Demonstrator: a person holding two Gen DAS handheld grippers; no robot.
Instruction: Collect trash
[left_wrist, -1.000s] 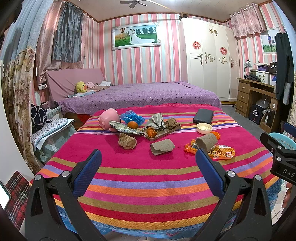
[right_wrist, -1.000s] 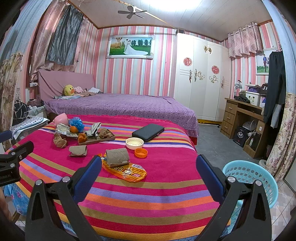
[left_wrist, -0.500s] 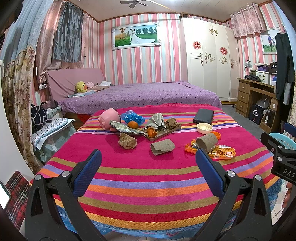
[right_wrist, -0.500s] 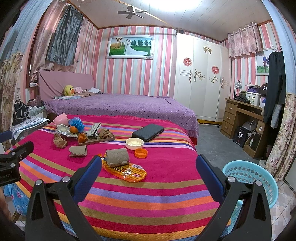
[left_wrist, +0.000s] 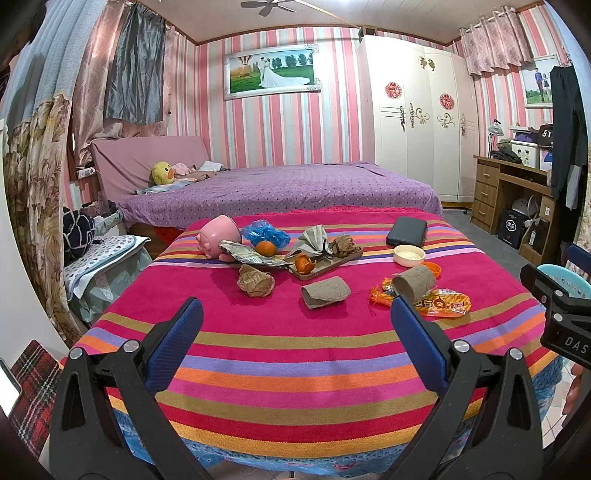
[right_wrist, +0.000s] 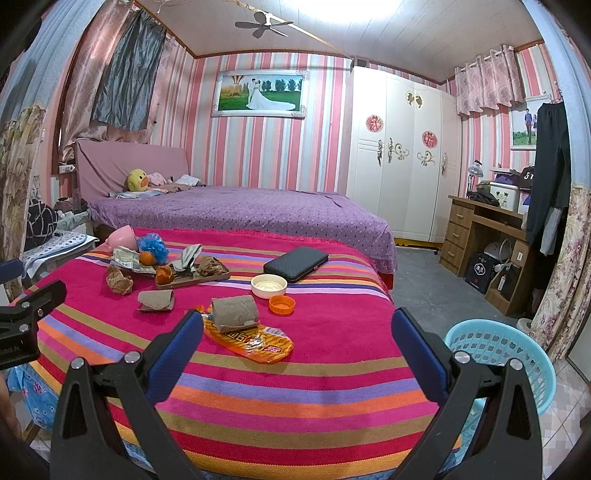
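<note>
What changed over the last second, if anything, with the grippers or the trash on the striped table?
Nothing visibly changed. The left gripper and right gripper both stay open and empty, hovering short of the table. The cardboard tube still lies on the orange snack wrapper, the flattened tube and crumpled brown paper are untouched, and the blue basket stands on the floor.

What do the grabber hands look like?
Both the left gripper and the right gripper have two black plastic arms shaped like clamps, with silver bolts and dark blue pads on the fingers. White letters are printed on their black bodies.
</note>
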